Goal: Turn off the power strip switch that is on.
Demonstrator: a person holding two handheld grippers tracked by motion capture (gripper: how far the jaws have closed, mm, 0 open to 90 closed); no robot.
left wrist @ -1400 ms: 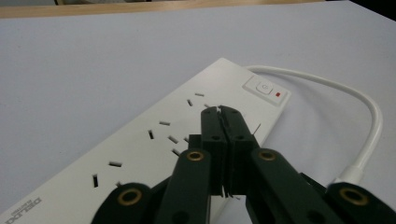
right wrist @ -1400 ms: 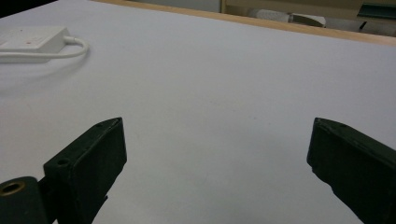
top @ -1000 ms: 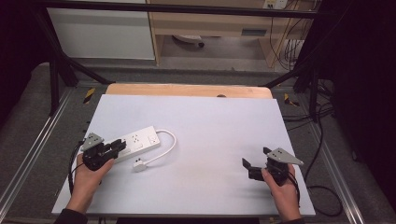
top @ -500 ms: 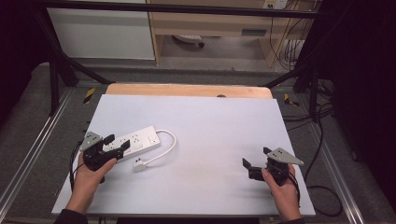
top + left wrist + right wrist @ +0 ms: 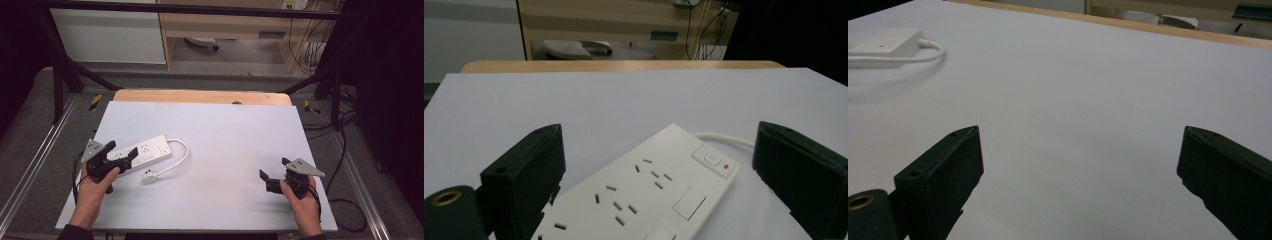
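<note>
On the white table (image 5: 225, 130), both claws gape: left claw (image 5: 121, 152) straddling the power strip (image 5: 644, 195), right claw (image 5: 273, 169) empty.

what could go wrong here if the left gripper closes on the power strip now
The left gripper is open with its jaws either side of one end of the power strip, so a grip there may be off-centre and the far end could swing or sag when lifted. The cord curls loose to a plug lying on the table; it would likely drag and could snag. The right gripper is open and far off, too distant to steady anything.
</note>
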